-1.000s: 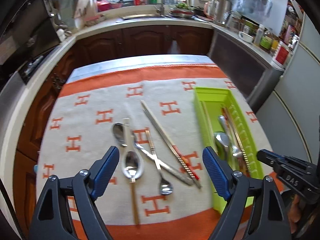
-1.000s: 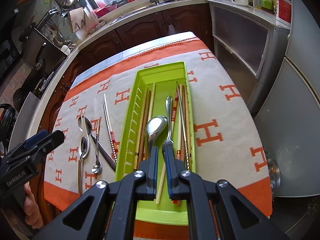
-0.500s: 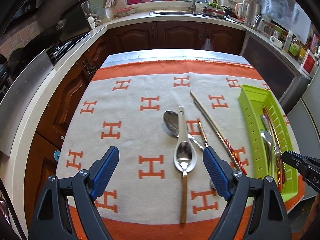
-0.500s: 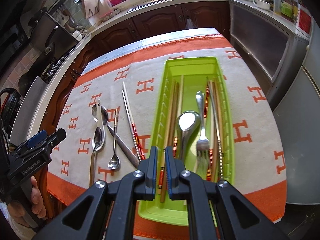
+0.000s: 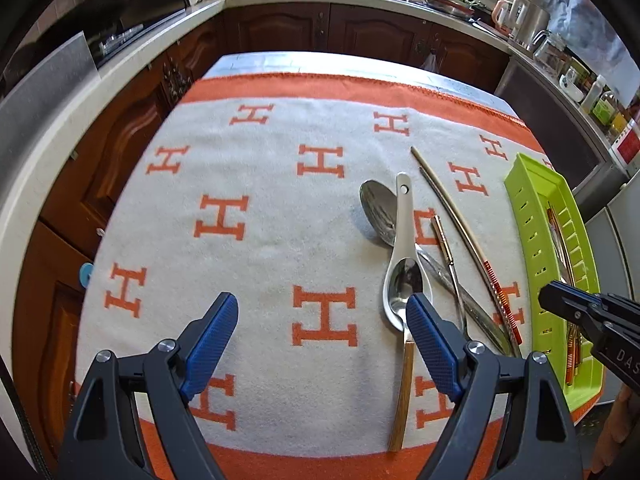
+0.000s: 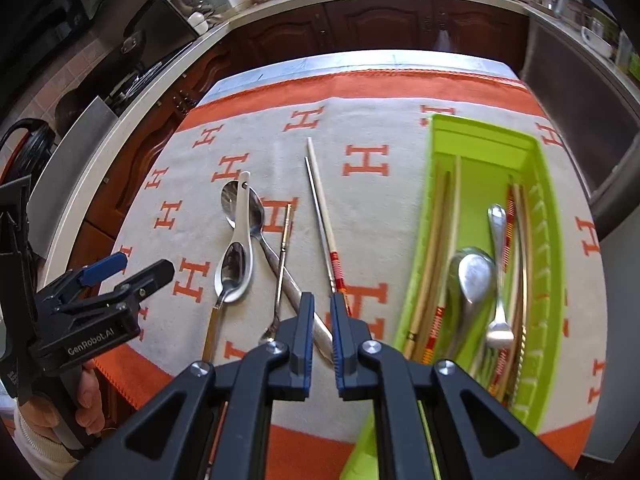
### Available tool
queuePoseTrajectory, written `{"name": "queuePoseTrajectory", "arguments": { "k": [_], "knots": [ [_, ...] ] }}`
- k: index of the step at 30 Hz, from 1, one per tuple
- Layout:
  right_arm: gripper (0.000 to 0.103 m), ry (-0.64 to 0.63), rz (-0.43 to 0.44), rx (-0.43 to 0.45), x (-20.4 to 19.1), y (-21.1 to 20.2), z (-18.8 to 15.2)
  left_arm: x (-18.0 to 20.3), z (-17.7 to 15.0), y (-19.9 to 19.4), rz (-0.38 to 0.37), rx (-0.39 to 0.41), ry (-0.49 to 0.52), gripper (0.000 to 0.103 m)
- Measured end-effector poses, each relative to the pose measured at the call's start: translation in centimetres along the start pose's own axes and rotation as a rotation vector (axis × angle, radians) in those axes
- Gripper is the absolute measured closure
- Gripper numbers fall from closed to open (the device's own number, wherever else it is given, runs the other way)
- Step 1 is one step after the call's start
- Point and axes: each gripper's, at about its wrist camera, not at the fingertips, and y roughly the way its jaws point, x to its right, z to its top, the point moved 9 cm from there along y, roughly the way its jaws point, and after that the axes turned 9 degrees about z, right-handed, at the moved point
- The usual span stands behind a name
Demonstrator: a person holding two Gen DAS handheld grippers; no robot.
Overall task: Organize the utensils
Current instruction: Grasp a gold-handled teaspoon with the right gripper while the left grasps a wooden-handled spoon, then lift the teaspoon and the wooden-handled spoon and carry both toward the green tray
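Blue ribbed pads line the left gripper (image 5: 322,320), jaws spread wide, nothing held; its right pad sits over the near rim of the white ceramic soup spoon (image 5: 404,276), contact cannot be told. Right gripper (image 6: 322,320) has jaws narrowed to a slim gap, nothing between them, hovering over the cloth just left of the tray. Inside the ceramic spoon's bowl rests a small metal spoon with a wooden handle (image 5: 402,392). A large steel spoon (image 5: 378,212) lies under the ceramic handle, a thin teaspoon (image 6: 280,272) crosses its handle, and a chopstick pair (image 6: 322,216) with red banding lies beside, all on the fuzzy cream cloth (image 5: 260,240) with orange H marks. Lime plastic tray (image 6: 548,216), slotted walls, holds chopsticks, a steel spoon (image 6: 472,276) and a fork (image 6: 498,280).
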Motion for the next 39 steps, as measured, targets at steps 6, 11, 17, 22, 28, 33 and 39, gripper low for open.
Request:
{"name": "queuePoseTrajectory", "arguments": {
  "k": [6, 11, 17, 22, 28, 33, 39],
  "knots": [
    [0.095, -0.009, 0.018, -0.038, -0.1, 2.7, 1.3, -0.1, -0.5, 2.1, -0.066, -0.057, -0.036, 0.019],
    [0.095, -0.018, 0.030, -0.069, 0.0, 4.2, 1.9, 0.8, -0.5, 3.3, -0.168, -0.103, -0.055, 0.019],
    [0.095, -0.024, 0.109, -0.101, -1.2, 4.7, 1.3, 2.5, -0.8, 4.3, -0.258, -0.157, -0.040, 0.019],
    [0.095, -0.066, 0.135, -0.129, -2.6, 5.3, 0.3, 3.7, -2.0, 4.2, -0.226, -0.166, 0.022, 0.027],
    [0.095, -0.074, 0.140, -0.135, -2.9, 6.1, 0.2, 4.3, -2.9, 3.9, -0.165, -0.151, 0.075, 0.038],
    [0.095, -0.065, 0.128, -0.120, -2.6, 6.6, 0.8, 5.0, -3.6, 3.8, -0.086, -0.114, 0.147, 0.038],
    [0.095, -0.026, 0.121, -0.104, -1.9, 7.7, 2.2, 4.9, -3.6, 3.3, -0.038, -0.073, 0.176, 0.082]
  ]
}}
